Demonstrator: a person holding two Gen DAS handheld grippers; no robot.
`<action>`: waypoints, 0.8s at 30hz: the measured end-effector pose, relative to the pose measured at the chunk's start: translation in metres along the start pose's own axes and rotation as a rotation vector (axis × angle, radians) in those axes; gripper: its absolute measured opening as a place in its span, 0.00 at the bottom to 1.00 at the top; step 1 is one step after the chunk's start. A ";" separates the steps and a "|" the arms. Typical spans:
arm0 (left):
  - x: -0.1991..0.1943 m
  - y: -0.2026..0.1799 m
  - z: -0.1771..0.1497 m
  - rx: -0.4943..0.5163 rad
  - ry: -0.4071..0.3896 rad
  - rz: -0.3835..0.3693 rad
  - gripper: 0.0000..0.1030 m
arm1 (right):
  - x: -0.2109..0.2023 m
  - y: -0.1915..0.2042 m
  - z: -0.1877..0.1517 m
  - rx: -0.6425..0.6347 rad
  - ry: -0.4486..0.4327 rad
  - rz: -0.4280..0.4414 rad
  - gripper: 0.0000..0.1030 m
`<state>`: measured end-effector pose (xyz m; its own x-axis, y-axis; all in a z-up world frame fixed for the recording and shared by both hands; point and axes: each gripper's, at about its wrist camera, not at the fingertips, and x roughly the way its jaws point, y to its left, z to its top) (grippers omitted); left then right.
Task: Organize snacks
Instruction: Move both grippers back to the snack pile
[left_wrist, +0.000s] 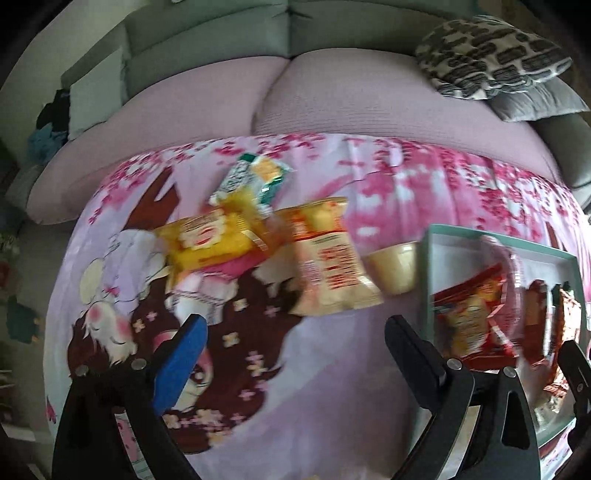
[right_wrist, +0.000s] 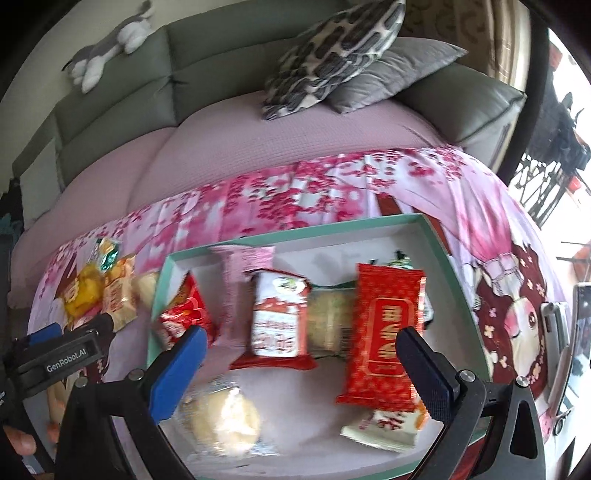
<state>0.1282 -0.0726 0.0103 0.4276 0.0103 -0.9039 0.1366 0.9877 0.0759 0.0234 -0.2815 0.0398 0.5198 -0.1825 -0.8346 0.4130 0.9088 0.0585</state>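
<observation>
— Pink blossom-print cloth (left_wrist: 388, 184) covers my bench. Where are the snacks?
— Yellow packet (left_wrist: 207, 240) and beige packet (left_wrist: 328, 266) lie loose on it; the green-rimmed box (right_wrist: 295, 223) holds a red packet (right_wrist: 382, 332).
— Claws?
— My left claw (left_wrist: 295, 336) gapes empty above the cloth; right claw (right_wrist: 303, 350) spread empty over the box.
</observation>
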 end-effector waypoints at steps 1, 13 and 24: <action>0.001 0.006 -0.002 -0.006 0.003 0.006 0.94 | 0.000 0.005 -0.001 -0.010 0.001 0.004 1.00; 0.011 0.068 -0.009 -0.113 0.028 0.020 0.94 | 0.002 0.077 -0.009 -0.182 0.003 0.035 1.00; 0.034 0.106 -0.003 -0.199 0.074 -0.022 0.94 | 0.011 0.104 -0.009 -0.197 0.015 0.057 1.00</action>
<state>0.1548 0.0331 -0.0130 0.3585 -0.0073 -0.9335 -0.0372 0.9991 -0.0221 0.0656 -0.1857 0.0318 0.5266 -0.1245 -0.8410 0.2286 0.9735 -0.0010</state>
